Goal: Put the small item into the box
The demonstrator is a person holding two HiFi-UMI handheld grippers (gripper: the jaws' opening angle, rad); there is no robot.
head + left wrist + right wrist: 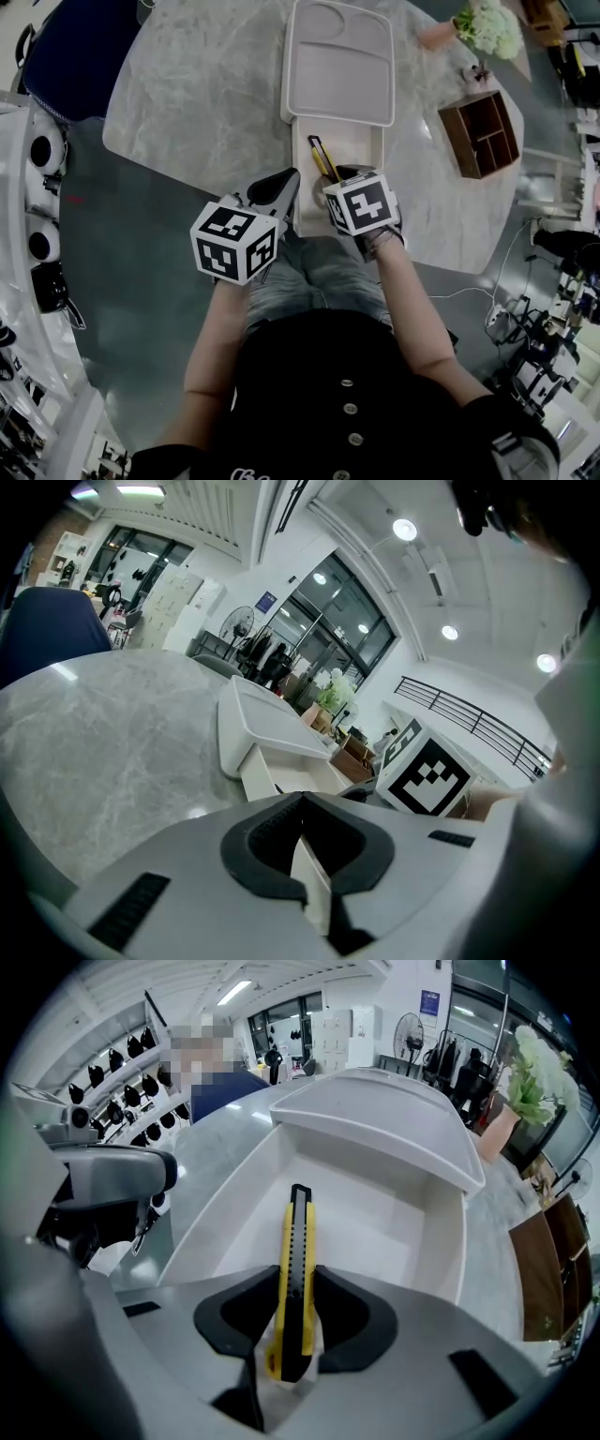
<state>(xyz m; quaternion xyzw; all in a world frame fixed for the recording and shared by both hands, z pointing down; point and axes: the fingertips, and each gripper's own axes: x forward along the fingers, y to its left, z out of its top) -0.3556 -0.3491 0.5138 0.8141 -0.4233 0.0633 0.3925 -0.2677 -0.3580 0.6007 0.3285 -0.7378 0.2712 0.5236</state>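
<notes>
A yellow and black utility knife (296,1269) sits between the pads of my right gripper (295,1321), which is shut on it. It points forward and down into the open white box (375,1222). In the head view the knife (323,157) hangs over the box (379,155) at the table's near edge, with the right gripper (337,180) just behind it. The box's lid (339,61) lies flipped open at the far side. My left gripper (286,185) is at the box's left wall. In the left gripper view that white wall (272,780) runs between the left gripper's (305,855) jaws, which clamp it.
The box stands on a grey marble table (206,84). At the right are a brown wooden organizer (480,133) and a pot of white flowers (492,28). A blue chair (75,56) stands at the table's far left. The person's legs are below the table edge.
</notes>
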